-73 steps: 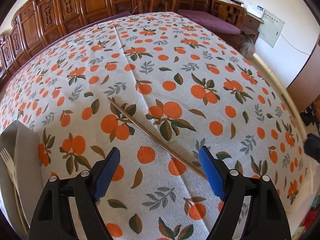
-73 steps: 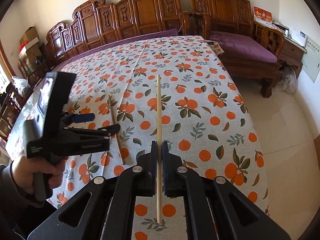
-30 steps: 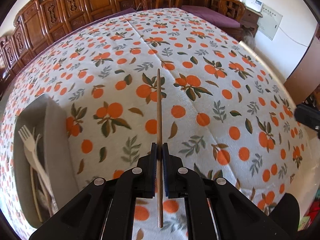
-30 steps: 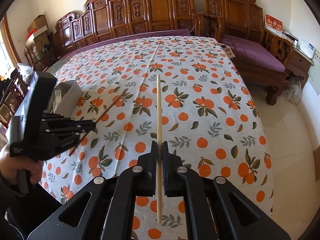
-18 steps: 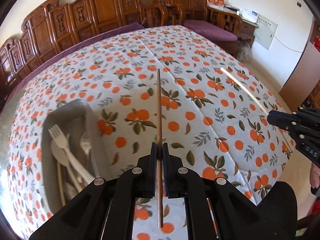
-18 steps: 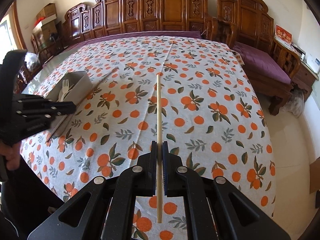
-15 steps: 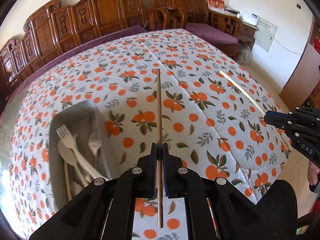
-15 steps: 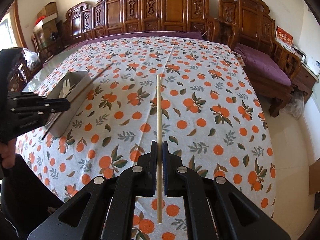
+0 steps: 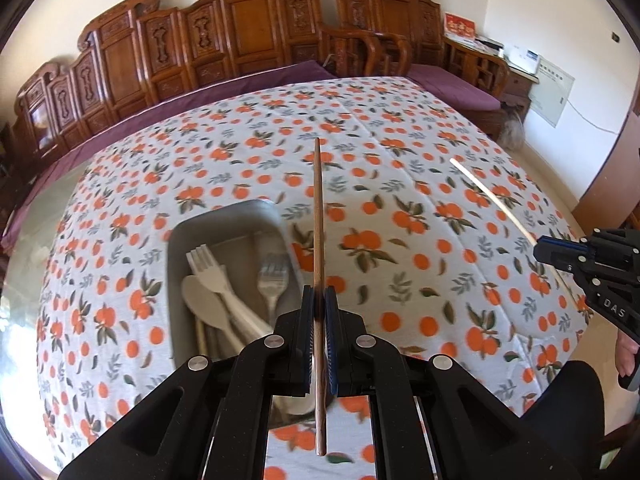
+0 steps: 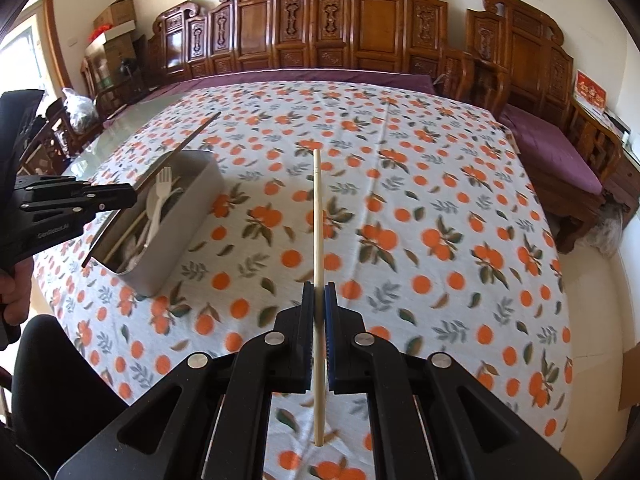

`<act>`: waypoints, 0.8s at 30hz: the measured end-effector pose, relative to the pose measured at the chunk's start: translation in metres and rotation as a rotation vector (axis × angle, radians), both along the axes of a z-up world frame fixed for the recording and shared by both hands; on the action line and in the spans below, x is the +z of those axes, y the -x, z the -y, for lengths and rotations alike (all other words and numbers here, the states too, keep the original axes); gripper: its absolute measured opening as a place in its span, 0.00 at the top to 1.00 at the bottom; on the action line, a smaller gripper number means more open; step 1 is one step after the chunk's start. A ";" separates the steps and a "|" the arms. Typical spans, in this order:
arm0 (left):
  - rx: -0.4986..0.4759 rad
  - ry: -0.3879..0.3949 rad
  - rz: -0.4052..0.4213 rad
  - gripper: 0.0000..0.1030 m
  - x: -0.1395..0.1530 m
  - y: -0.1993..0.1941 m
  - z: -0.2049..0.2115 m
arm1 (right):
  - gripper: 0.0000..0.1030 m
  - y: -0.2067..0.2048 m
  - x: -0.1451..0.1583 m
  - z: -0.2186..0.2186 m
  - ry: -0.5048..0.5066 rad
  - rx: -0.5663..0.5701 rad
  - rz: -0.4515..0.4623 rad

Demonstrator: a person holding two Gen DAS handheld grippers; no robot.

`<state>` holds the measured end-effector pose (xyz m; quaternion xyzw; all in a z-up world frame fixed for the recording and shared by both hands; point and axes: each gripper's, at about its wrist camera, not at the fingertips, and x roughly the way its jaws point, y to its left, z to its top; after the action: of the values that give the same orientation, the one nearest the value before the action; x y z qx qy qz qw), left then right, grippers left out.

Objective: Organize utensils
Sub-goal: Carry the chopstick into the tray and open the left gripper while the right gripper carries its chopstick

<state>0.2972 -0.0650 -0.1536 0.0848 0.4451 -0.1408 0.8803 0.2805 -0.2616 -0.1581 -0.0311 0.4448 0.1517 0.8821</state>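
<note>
The left gripper [image 9: 319, 344] jaws pinch a brown chopstick [image 9: 318, 216] just beside the tray [image 9: 224, 220], pointing along it. The right gripper [image 10: 319, 340] jaws pinch a pale chopstick [image 10: 317, 220], farther away.

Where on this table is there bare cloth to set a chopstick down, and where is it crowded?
Free: the tablecloth from the grey tray across to the far and right edges. Crowded: inside the tray, where the white fork, metal fork and spoon overlap.

The bench [image 10: 440, 184] lies bare right of the tray [image 10: 188, 216], whose open top is half filled by forks [image 9: 276, 280] and a spoon [image 9: 204, 300].
</note>
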 end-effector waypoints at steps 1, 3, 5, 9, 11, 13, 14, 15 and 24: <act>0.009 0.001 -0.003 0.96 -0.001 -0.002 -0.006 | 0.94 -0.001 0.000 -0.003 -0.003 0.004 -0.001; 0.025 -0.001 -0.007 0.96 -0.004 -0.005 -0.014 | 0.94 -0.004 0.000 -0.012 -0.010 0.014 -0.003; 0.041 0.001 -0.013 0.96 -0.007 -0.009 -0.023 | 0.94 -0.008 0.000 -0.020 -0.018 0.024 -0.004; 0.063 -0.002 -0.031 0.96 -0.016 -0.017 -0.037 | 0.94 -0.014 0.000 -0.036 -0.028 0.045 -0.008; 0.071 -0.006 -0.044 0.96 -0.023 -0.021 -0.043 | 0.94 -0.017 -0.001 -0.043 -0.033 0.051 -0.010; 0.075 -0.007 -0.057 0.96 -0.029 -0.023 -0.046 | 0.94 -0.020 -0.001 -0.049 -0.040 0.054 -0.012; 0.077 -0.008 -0.066 0.96 -0.034 -0.025 -0.049 | 0.94 -0.021 -0.001 -0.051 -0.042 0.055 -0.012; 0.078 -0.009 -0.073 0.96 -0.037 -0.026 -0.050 | 0.94 -0.022 -0.001 -0.054 -0.044 0.057 -0.013; 0.084 -0.019 -0.120 0.96 -0.062 -0.033 -0.061 | 0.94 -0.028 -0.003 -0.071 -0.047 0.083 -0.021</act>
<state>0.3298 -0.0042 -0.2157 0.0659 0.5017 -0.1045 0.8562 0.3088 -0.1903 -0.1606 -0.0272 0.4487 0.1989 0.8708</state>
